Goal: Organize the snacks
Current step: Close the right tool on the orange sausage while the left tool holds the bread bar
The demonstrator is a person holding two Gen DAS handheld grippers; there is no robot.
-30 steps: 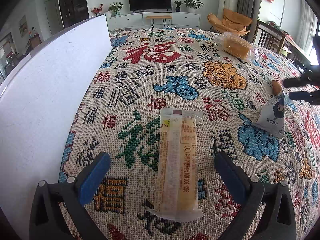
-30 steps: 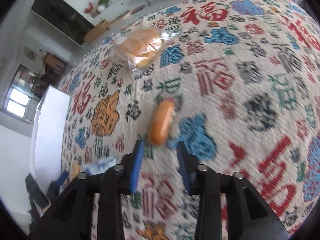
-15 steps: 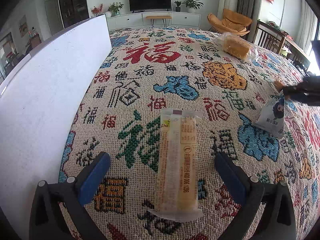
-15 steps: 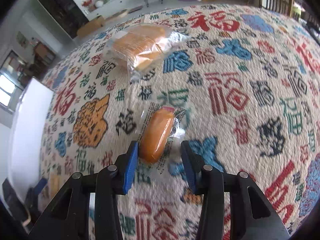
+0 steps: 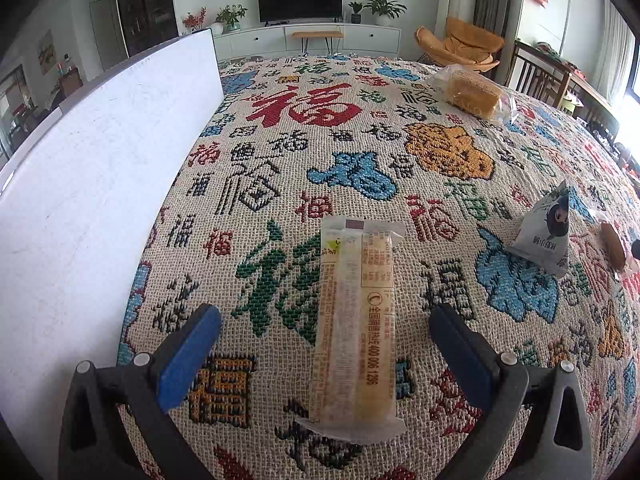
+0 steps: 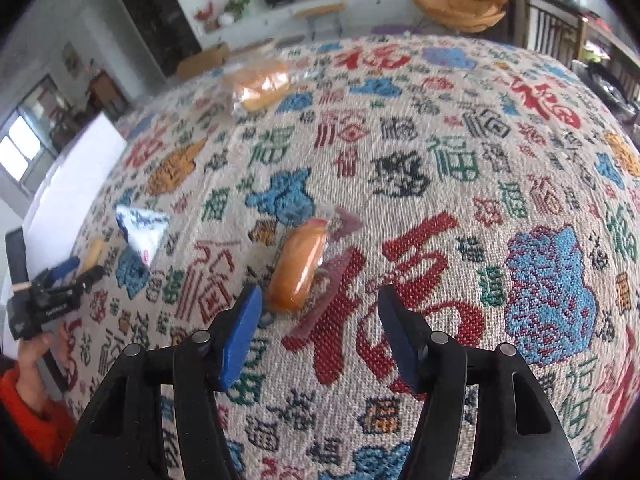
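**Snacks spread over the patterned cloth, both grippers empty**

The left gripper [image 5: 324, 344] stands with its jaws wide apart over the woven tablecloth [image 5: 280, 128], its blue pads on either side of a long yellow wafer packet [image 5: 354, 320] that lies flat between them; neither pad touches the wrapper. A white board [image 5: 92, 184] lies along the cloth's left edge, just beside the left finger.

Further right in the left wrist view sits a pyramid-shaped pouch [image 5: 546, 232] (grey-white, with a cartoon face printed on it), and beside it, near the picture's edge, a small wrapped sausage-shaped bun [image 5: 614, 246]. At the far side of the table lies a clear bag of sliced cake [image 5: 474, 94].

The right gripper [image 6: 320, 304] has its jaws opening. The same orange bun in its clear wrapper [image 6: 298, 270] lies on the cloth just ahead of the left pad, its near end close to that pad; the right pad is well clear of it, so nothing is pinched. The right wrist view is somewhat blurred.

In that view the pouch is seen to the left, and beyond it the other gripper, held by a hand [image 6: 34, 354] with an orange sleeve [image 6: 28, 416].
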